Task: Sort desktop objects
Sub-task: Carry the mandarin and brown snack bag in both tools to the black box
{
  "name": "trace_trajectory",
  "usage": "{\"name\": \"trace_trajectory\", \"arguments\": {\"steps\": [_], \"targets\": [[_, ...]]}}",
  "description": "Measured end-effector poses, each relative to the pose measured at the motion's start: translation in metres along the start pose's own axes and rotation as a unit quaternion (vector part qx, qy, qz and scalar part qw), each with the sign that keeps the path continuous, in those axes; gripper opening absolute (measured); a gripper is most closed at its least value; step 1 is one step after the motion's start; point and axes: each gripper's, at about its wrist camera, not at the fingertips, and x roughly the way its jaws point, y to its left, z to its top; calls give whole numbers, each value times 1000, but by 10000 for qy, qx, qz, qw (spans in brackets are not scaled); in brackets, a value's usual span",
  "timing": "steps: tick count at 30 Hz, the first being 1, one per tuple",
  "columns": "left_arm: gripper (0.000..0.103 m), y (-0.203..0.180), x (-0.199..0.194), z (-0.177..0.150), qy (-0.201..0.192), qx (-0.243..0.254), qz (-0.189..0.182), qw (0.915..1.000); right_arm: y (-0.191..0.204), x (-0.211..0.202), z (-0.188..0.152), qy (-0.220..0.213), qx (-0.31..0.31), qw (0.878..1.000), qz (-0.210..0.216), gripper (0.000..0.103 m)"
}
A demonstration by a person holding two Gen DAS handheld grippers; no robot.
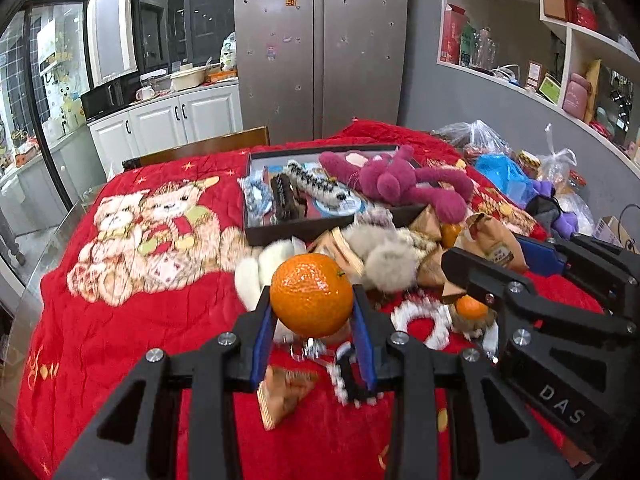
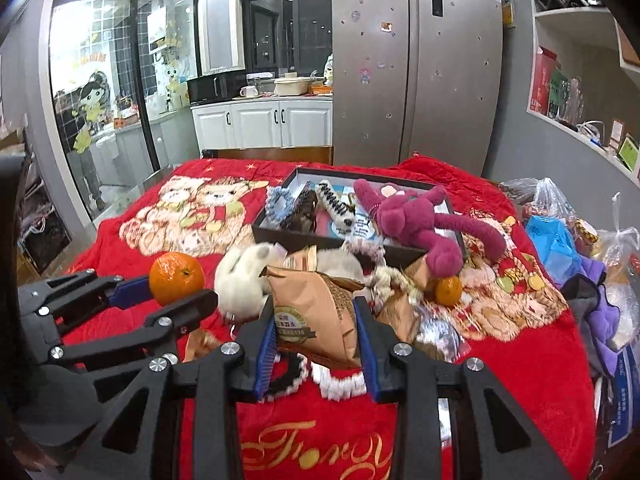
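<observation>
Above red blanket (image 1: 120, 320) — left claw (image 1: 312, 316) pinches orange (image 1: 311, 294) | right claw (image 2: 316, 320) pinches snack bag (image 2: 316, 316)

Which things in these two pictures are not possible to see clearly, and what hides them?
- Left wrist view: the clutter under the orange is blurred, and the left gripper covers part of it.
- Right wrist view: the small print on the brown snack packet is too small to read.
- Both views: the floor of the dark box lies under toys; the purple plush hides its right side.
</observation>
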Motion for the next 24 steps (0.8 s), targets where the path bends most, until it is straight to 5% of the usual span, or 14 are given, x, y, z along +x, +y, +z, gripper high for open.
{"name": "trace_trajectory", "arguments": {"steps": [11,24], "targets": [[36,25,81,67,247,-80,-46,9997,-15,60,59,210,-174,9995,-126,36],[36,52,195,119,531,-84,124,9985,-30,180,102,727,-547,9956,-231,36]]}}
